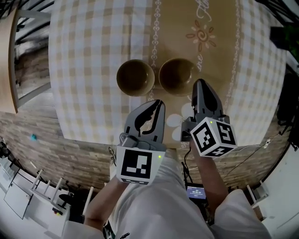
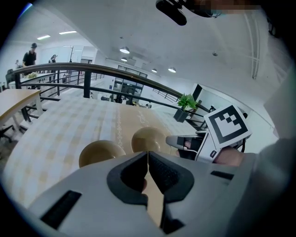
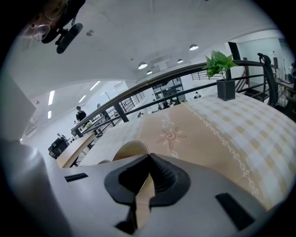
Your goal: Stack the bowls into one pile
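From where I stand, the only lettering is a cursive script (image 1: 204, 13) along the tan middle band of the checked tablecloth (image 1: 88, 42), and it is too cut off to read; beside it sits a swirled sun motif (image 1: 201, 36). Each gripper carries a cube printed with black-and-white square markers, not words. The left gripper (image 1: 160, 103) has its fingers (image 2: 132, 173) pressed together on nothing, and the right gripper (image 1: 200, 84) likewise has its fingers (image 3: 162, 178) pressed tip to tip, empty. Two brown bowls sit side by side on the tabletop (image 1: 74, 116), upright and apart from each other. The left bowl (image 1: 135, 77) lies just beyond the left fingertips and a little to their left. The right bowl (image 1: 178, 76) lies just to the left of the right fingertips, and I cannot tell if they touch its rim. Far past the fingers, a potted plant (image 3: 219, 69) stands at the tabletop's far edge by a dark railing (image 3: 138, 88).
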### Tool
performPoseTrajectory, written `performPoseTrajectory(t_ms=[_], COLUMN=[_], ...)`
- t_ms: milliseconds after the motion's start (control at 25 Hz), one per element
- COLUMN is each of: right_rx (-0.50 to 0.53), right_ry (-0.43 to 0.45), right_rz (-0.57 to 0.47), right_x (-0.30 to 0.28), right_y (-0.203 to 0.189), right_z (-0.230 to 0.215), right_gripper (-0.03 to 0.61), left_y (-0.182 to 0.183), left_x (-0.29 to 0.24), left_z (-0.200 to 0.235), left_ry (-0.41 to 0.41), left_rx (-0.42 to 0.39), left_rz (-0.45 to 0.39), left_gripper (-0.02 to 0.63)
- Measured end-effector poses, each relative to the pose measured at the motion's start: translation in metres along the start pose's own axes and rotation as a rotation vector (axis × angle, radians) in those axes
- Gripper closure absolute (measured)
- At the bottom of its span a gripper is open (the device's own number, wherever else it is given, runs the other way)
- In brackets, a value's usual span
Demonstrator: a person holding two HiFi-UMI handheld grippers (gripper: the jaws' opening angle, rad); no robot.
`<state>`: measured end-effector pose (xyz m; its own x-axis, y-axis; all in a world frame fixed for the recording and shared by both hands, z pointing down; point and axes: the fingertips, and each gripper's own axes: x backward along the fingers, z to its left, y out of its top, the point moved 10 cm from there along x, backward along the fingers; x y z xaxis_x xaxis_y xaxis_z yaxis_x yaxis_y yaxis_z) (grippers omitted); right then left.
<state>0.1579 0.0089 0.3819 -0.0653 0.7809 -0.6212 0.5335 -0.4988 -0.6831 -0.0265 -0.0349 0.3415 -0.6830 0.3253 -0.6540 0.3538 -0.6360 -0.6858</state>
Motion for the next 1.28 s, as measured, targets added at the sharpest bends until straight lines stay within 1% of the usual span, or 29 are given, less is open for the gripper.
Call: performPoseTrajectory(t_ms=[80,200,280,560,840,960,1160,1280], right_rx=[0.011,0.011,0.006,0.025,0.049,0.054,0.072,0.079], right_ry=[0.009,0.015,0.024,0.081,0.125,0.134,0.151,0.154], right_rz=[-0.006,-0.019,-0.028,-0.032,-0.021,-0.012,0.013,0.027], right_x=[0.006,0.014,0.019,0.027,0.018,0.012,-0.004,-0.014], right_y=[0.001,0.001,0.001,-0.002,-0.008,-0.014,-0.023,-0.029], right_z=[0.004,0.013,0.020,0.054,0.082,0.090,0.103,0.109], right_gripper=[0.541,0.541,0.541,0.541,0.541,0.541,0.541,0.540], left_y=[-0.001,-0.001,-0.002,-0.007,-0.012,-0.018,-0.025,-0.029], left_x=[0.007,0.018,0.026,0.056,0.073,0.079,0.083,0.081], left_z=[0.001,0.006,0.009,0.020,0.041,0.049,0.063,0.072], left_ry=[0.009,0.021,0.025,0.052,0.094,0.103,0.125,0.140], left_rx=[0.002,0.006,0.006,0.025,0.059,0.074,0.104,0.116], left_rz=[0.004,-0.028,-0.022,-0.044,-0.088,-0.068,-0.059,-0.074], left_gripper=[0.586,0.586,0.586,0.586,0.586,0.586,0.586,0.586])
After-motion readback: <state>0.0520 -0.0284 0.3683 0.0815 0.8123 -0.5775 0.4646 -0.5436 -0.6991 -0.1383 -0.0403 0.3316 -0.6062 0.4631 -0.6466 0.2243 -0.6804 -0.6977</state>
